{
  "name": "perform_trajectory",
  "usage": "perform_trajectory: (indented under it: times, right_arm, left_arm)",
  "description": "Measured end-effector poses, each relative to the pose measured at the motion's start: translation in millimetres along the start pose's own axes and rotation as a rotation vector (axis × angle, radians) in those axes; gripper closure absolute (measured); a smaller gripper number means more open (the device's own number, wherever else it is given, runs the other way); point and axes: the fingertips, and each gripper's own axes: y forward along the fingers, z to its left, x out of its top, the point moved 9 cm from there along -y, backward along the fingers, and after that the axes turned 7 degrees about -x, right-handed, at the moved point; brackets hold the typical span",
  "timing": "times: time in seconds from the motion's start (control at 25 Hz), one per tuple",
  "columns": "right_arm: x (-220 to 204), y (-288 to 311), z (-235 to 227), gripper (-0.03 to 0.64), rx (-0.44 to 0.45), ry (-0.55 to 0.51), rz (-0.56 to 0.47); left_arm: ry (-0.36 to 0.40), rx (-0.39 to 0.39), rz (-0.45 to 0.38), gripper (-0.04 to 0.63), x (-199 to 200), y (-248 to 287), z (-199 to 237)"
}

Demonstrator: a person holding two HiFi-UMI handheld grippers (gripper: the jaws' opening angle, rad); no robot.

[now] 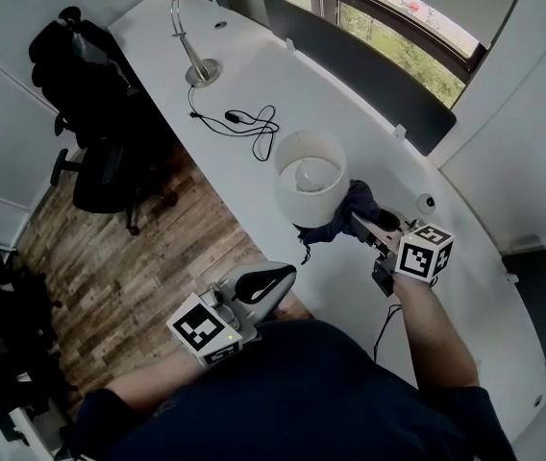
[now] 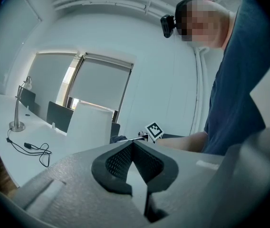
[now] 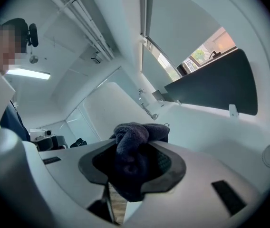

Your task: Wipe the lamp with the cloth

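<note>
A white table lamp with a round shade (image 1: pixel 310 188) stands on the white desk (image 1: pixel 283 75), close in front of me. A dark blue cloth (image 1: pixel 354 203) is pressed against the shade's right side, and my right gripper (image 1: pixel 361 221) is shut on it. In the right gripper view the cloth (image 3: pixel 134 139) bulges out between the jaws. My left gripper (image 1: pixel 285 273) is shut on nothing and hangs off the desk's near edge, below the lamp. From the left gripper view (image 2: pixel 133 144) the shade (image 2: pixel 90 125) shows beyond the closed jaws.
A metal desk lamp (image 1: pixel 192 41) stands at the desk's far end, with a black cable (image 1: pixel 246 121) looped near it. Along the window side runs a dark divider panel (image 1: pixel 369 75). A black office chair (image 1: pixel 95 113) stands on the wooden floor to the left.
</note>
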Motion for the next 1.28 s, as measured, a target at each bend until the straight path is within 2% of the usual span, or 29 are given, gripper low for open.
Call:
perform_trajectory:
  times: [0.36, 0.68, 0.8, 1.04, 1.28]
  right_arm:
    - [71, -11, 38, 0.471, 0.049, -0.145, -0.108]
    - [100, -19, 56, 0.469, 0.107, -0.177, -0.168]
    - [102, -15, 47, 0.47, 0.084, -0.184, -0.185]
    - [92, 2, 15, 0.47, 0.007, -0.121, -0.194]
    - [75, 15, -11, 0.469, -0.049, -0.131, -0.137]
  left_arm:
    - [-0.003, -0.015, -0.013, 0.589, 1, -1, 0]
    - [0.0, -0.017, -0.014, 0.589, 1, -2, 0]
    - [-0.009, -0.012, -0.014, 0.589, -1, -2, 2]
    - [-0.021, 0.007, 0.003, 0.589, -2, -3, 3]
    - [-0.028, 0.036, 0.018, 0.589, -5, -6, 4]
